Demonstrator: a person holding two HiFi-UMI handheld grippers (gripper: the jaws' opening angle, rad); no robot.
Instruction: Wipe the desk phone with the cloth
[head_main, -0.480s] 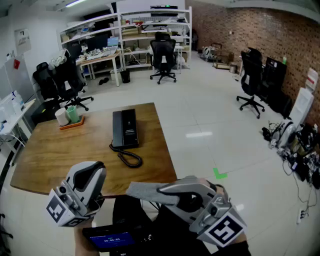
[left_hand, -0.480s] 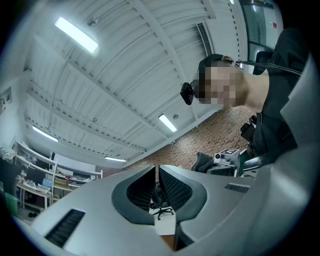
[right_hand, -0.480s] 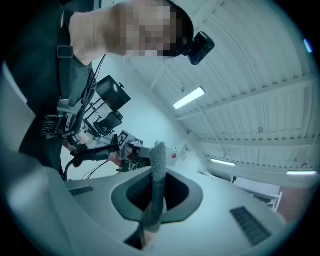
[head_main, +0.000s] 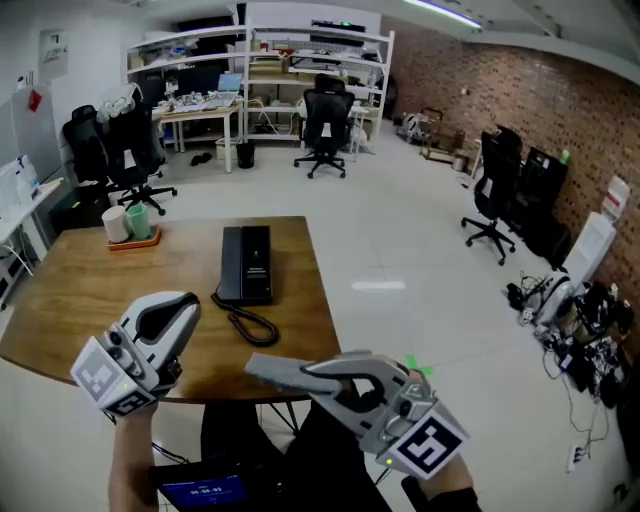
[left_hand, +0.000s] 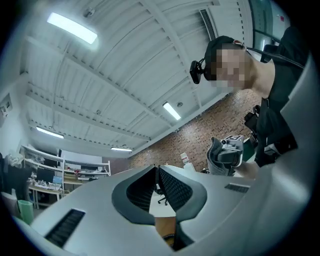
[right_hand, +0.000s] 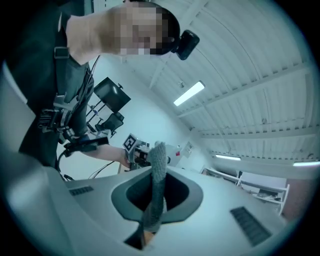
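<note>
Wood-topped desk (head_main: 60, 300) takes up the left of a white-floored office, with shelves (head_main: 300, 50) along the back and a brick wall (head_main: 520, 90) running down the right. At the desk's far left corner an orange tray (head_main: 133, 241) carries a white container and a green one.

Nearer the person, the left gripper (head_main: 186, 305) is held over the desk's near edge. It is tilted up toward the phone, with its marker cube low at the rear. Its jaws are pressed together with nothing between them.

The desk phone (head_main: 247, 262) is black and flat. It lies lengthwise near the desk's right edge, and its coiled cord (head_main: 245, 322) loops on the wood in front of it. Nothing sits on the phone, and both grippers are apart from it.

Off the desk's near right corner, the right gripper (head_main: 300, 372) points leftward. Its jaws are clamped on a grey cloth (head_main: 272, 370), which sticks out past the tips and is well clear of the phone.

Further right, a green tape mark (head_main: 412, 365) is on the floor. A black office chair (head_main: 490, 190) stands by the wall, with a tangle of cables (head_main: 580, 340) nearby.
</note>
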